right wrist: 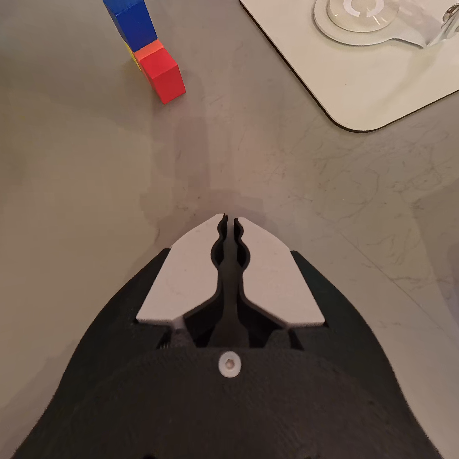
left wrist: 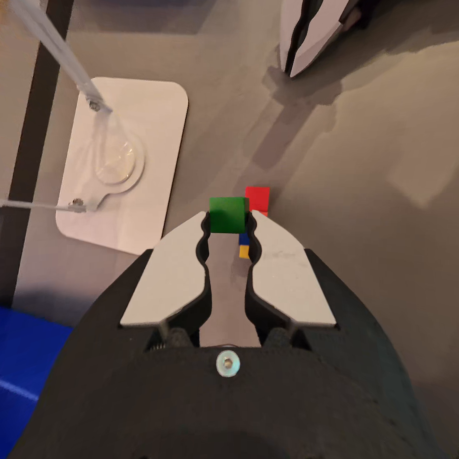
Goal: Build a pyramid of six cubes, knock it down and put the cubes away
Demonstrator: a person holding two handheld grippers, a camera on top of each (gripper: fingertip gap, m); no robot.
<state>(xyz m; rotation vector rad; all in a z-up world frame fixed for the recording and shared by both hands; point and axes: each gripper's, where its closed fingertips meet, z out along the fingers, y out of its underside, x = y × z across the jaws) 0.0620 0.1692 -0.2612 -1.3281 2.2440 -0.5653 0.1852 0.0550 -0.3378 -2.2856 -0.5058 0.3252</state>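
My left gripper (left wrist: 228,216) is shut on a green cube (left wrist: 227,214), with a pad pressed on each side, and holds it above the grey table. Just behind and below it stand a red cube (left wrist: 257,198), a blue cube (left wrist: 244,239) and a yellow cube (left wrist: 244,252). In the right wrist view the same stack shows at the top left: a blue cube (right wrist: 135,23) sits on a red cube (right wrist: 164,74), with a yellow cube (right wrist: 133,58) behind. My right gripper (right wrist: 229,219) is empty, its tips a narrow slit apart, over bare table. It also shows in the left wrist view (left wrist: 293,70).
A white board (left wrist: 139,223) with a clear suction mount (left wrist: 116,161) and thin white struts lies left of the cubes; it also shows in the right wrist view (right wrist: 347,87). A blue box (left wrist: 24,347) sits at the lower left. The gap from one gripper's tips to the other's is roughly 20 cm.
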